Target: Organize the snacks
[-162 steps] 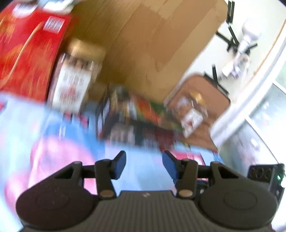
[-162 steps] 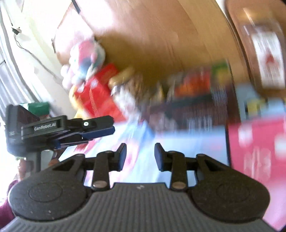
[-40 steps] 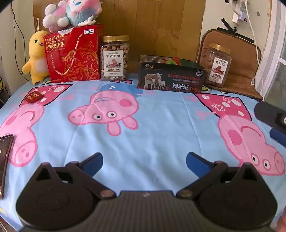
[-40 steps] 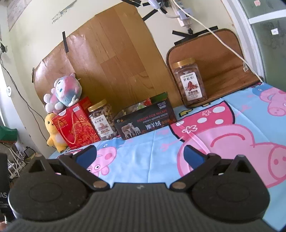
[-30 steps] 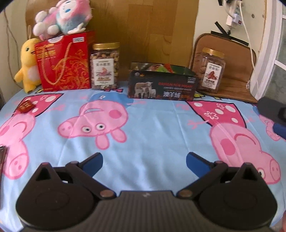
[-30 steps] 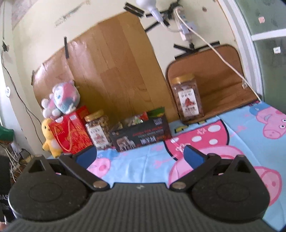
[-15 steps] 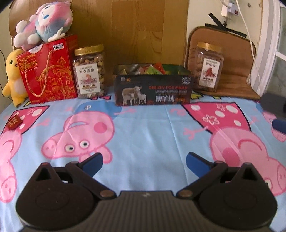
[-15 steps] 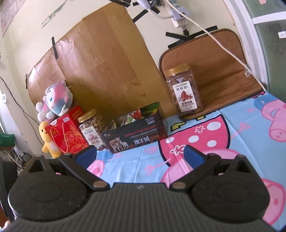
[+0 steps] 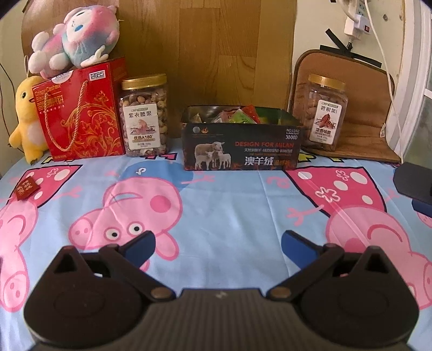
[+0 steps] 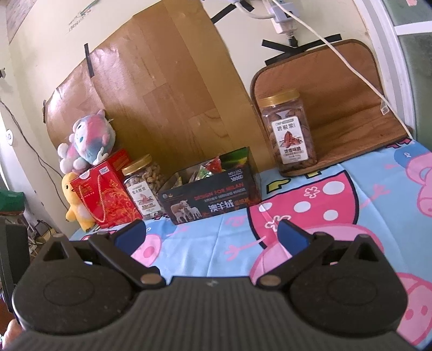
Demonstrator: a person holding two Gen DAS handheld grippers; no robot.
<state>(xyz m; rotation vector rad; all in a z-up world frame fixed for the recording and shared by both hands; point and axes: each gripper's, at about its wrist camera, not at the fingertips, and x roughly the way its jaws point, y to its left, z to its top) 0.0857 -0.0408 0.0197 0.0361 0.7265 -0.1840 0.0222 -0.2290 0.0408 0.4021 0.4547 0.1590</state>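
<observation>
Glossy black cardboard box (image 9: 241, 147), crinkly packets (image 9: 232, 114)

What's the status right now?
Left tool open, empty. Right tool open, empty. Snack box at the back, red packet loose on the cloth. Nothing in the way.

A pink and blue plush toy (image 9: 74, 36) is seen on top of the red box, with a yellow plush duck (image 9: 25, 116) beside it. The table is covered by a cartoon-pig cloth (image 9: 216, 205) (blue ground). A brown mat (image 9: 359, 108) is propped against the wall under a power strip (image 9: 357, 16).
</observation>
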